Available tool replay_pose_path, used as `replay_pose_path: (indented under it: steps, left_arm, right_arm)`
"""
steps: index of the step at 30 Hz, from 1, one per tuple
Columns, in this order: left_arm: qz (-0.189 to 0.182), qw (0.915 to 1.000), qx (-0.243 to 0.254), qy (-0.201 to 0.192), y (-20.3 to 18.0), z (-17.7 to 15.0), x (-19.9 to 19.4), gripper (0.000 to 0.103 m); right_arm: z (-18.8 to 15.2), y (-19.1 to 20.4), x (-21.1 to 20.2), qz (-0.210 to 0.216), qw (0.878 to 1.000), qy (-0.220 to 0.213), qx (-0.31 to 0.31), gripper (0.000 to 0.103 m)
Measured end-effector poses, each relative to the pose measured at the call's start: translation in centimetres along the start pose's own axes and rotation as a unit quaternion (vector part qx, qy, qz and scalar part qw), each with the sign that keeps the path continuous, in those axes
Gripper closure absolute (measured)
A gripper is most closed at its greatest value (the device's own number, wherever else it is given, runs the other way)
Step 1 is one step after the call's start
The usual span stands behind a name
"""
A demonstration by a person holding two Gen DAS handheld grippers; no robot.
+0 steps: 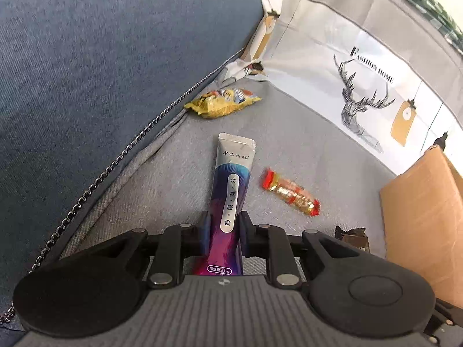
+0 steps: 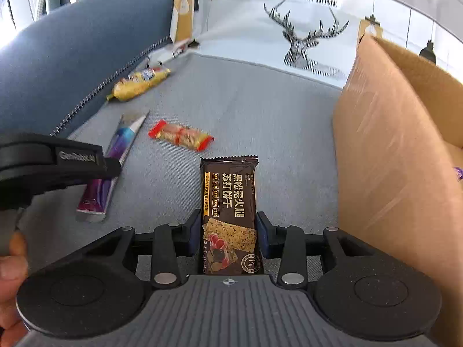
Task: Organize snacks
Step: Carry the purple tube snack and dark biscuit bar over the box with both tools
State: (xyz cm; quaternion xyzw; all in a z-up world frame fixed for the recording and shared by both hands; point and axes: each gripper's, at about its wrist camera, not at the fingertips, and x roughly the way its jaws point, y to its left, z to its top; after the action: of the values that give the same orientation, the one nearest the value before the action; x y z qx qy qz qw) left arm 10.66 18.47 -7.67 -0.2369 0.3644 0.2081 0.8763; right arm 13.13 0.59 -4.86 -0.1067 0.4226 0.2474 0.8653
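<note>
My left gripper (image 1: 224, 224) is shut on the lower part of a purple and silver stick sachet (image 1: 233, 185), which points away from me over the grey seat (image 1: 303, 144). From the right wrist view the same sachet (image 2: 121, 141) runs slantwise through that gripper's black fingers (image 2: 111, 167). My right gripper (image 2: 228, 231) is shut on a dark brown cracker pack (image 2: 228, 193), held upright between the blue pads. A corner of that pack (image 1: 351, 237) shows in the left wrist view. A red and gold candy (image 1: 289, 192) and a yellow packet (image 1: 222, 101) lie loose on the seat.
A cardboard box (image 2: 390, 144) stands open at the right, close to my right gripper. A blue cushion (image 1: 101, 72) with a metal chain (image 1: 115, 159) along its edge borders the left. A white cloth with a deer print (image 1: 361, 101) hangs behind. A hand (image 2: 11, 266) grips the left handle.
</note>
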Motion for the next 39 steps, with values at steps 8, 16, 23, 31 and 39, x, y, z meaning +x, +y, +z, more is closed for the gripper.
replay_pose_path:
  steps: [8,16,23,31,39]
  left_arm:
    - [-0.024,0.9992,0.009,-0.03,-1.1,0.5,-2.8,0.082]
    - [-0.047,0.9975,0.009,-0.052,-2.8,0.8,-6.0,0.082]
    - [-0.059,0.9961,0.025,-0.06,-5.3,0.3,-8.3,0.082]
    - [-0.078,0.9944,0.031,-0.065,-7.5,0.0,-9.4,0.082]
    - [-0.086,0.993,0.042,-0.069,-9.3,-0.1,-9.4,0.082]
  right_arm:
    - [1.3,-0.6,-4.7,0.003,0.999,-0.049,-0.007,0.062]
    - [1.6,-1.8,-9.9,0.004,0.993,-0.114,-0.012,0.062]
    - [0.2,-4.3,-13.3,-0.005,0.988,-0.148,-0.042,0.062]
    - [-0.9,-10.1,-15.4,-0.037,0.981,-0.187,-0.027,0.062]
    - [-2.5,-15.5,-15.7,-0.067,0.977,-0.2,0.017,0.062]
